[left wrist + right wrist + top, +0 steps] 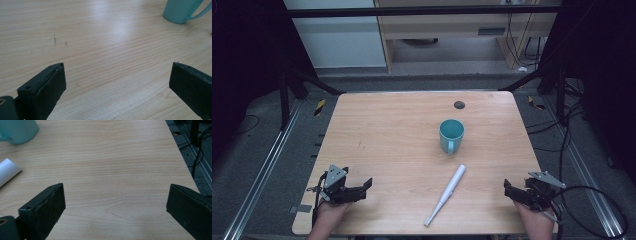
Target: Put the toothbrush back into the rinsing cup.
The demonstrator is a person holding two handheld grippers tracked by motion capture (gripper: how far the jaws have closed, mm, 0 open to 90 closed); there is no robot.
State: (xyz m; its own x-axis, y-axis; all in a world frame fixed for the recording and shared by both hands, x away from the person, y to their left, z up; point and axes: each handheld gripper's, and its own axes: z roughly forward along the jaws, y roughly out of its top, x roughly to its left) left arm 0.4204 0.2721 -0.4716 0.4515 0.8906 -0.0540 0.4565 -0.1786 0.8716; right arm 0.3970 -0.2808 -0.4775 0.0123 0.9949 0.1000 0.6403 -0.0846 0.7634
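A teal mug (451, 135) stands upright right of the table's middle, handle toward the near side. A white electric toothbrush (445, 194) lies slanted in front of it, brush end near the front edge. My left gripper (368, 184) rests low at the near left, jaws wide open over bare wood; its own view has the mug (180, 10) at top right. My right gripper (507, 187) sits at the near right, open with nothing between its jaws; the mug (17, 130) and the toothbrush's thick end (7, 172) appear at the left of its view.
The wooden table (387, 130) has a dark round grommet (459, 104) near its far edge. Metal rails and cables (597, 200) run along the floor beside the table; a cabinet stands beyond the far edge.
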